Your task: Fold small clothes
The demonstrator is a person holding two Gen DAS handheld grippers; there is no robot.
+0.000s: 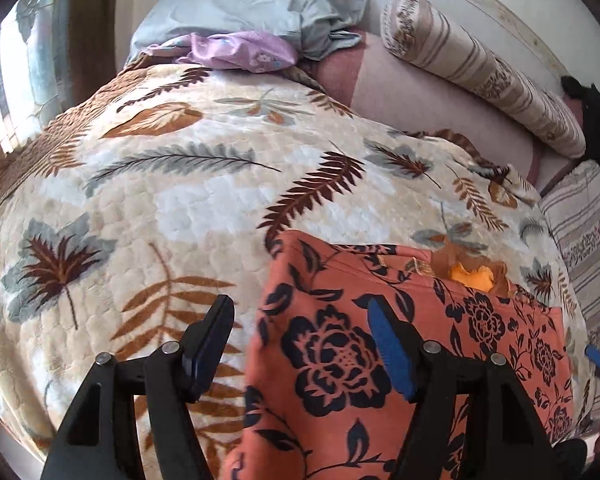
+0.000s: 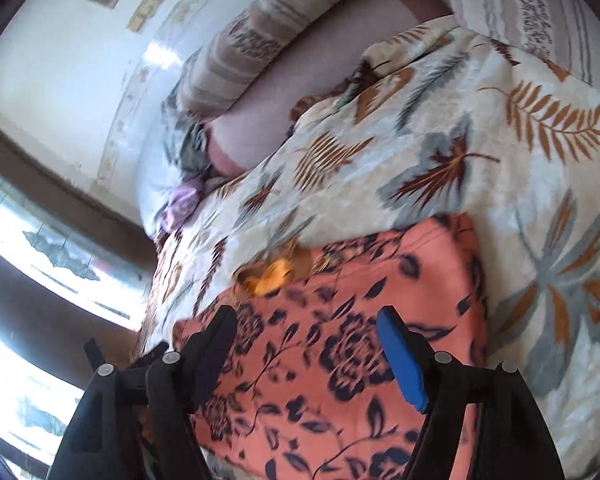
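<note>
Left wrist view: an orange garment (image 1: 380,320) with dark navy roses lies flat on the leaf-print blanket (image 1: 160,208), near edge. Left gripper (image 1: 300,344) and right gripper (image 2: 308,360) hover over it, jaws wide apart, holding nothing

A bed (image 1: 440,92) fills the room, spread with a cream leaf-print blanket (image 1: 180,184). At twelve o'clock lies a grey pillow (image 1: 252,4), a striped bolster (image 1: 480,68) at two. Daylight enters a window (image 2: 60,256) beside the white wall (image 2: 52,52).
</note>
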